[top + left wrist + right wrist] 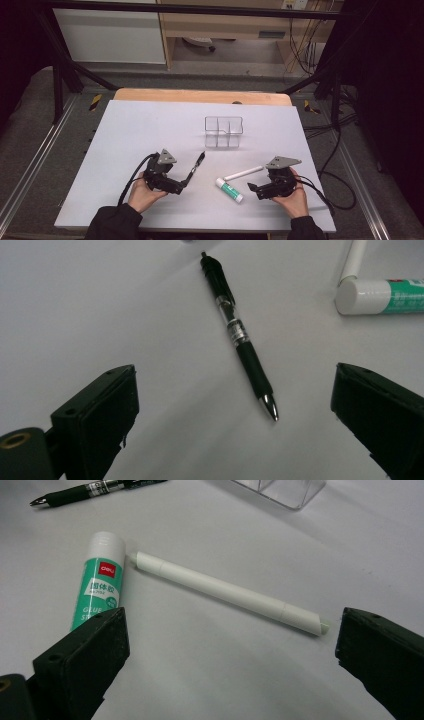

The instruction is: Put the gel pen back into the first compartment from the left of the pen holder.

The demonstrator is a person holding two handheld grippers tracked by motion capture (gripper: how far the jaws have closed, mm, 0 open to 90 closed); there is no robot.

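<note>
A black pen (pixel 195 170) (pixel 240 335) lies slanted on the white table (pixel 130 135), metal tip toward my left gripper (pixel 176 184) (pixel 235 382). That gripper is open, jaws wide on either side of the tip, not touching it. A green and white glue stick (pixel 230 190) (pixel 97 585) and a white pen (pixel 243 173) (pixel 225 591) lie near the middle front. My right gripper (pixel 253 189) (pixel 233 625) is open just short of the white pen, its left jaw in front of the glue stick's lower end.
A clear plastic organiser (pixel 223 131) (pixel 285 490) with compartments stands behind the pens, toward the table's middle. A black frame (pixel 65 65) and cables (pixel 330 160) surround the table. A hand holds each gripper at the near edge.
</note>
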